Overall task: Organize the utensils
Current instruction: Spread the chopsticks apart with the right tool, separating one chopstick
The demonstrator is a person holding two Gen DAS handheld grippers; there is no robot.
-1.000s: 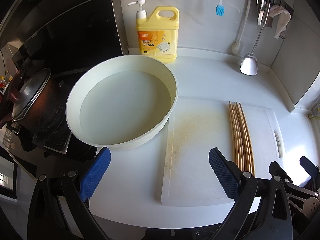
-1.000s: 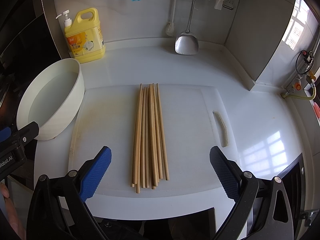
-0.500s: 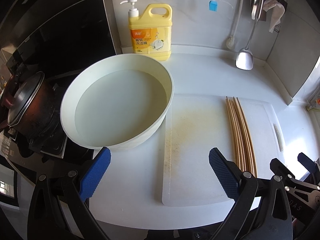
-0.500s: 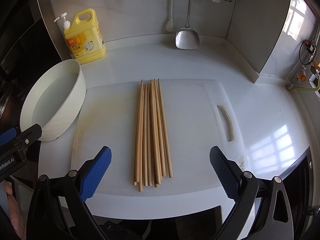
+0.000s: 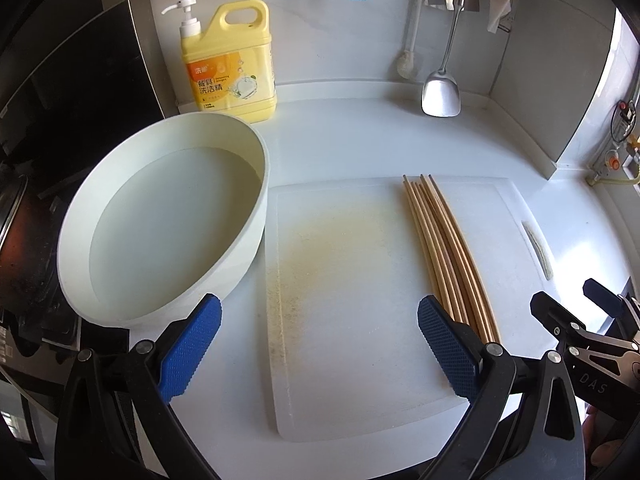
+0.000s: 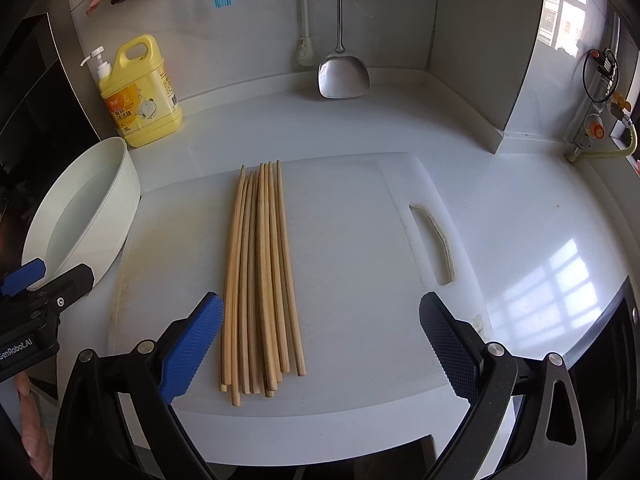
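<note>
Here, roughly ten chopsticks (image 6: 260,280), one board (image 6: 360,260).

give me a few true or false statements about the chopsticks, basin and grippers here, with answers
1. The chopsticks lie in a bundle on the white cutting board. True.
2. The right gripper is shut on the chopsticks. False: it is open, holding nothing.
3. The white basin holds water. True.
4. The detergent bottle is lying on its side. False: it stands upright by the wall.
5. The left gripper is open and empty. True.
6. The metal spatula lies in the basin. False: it hangs at the wall.
</note>
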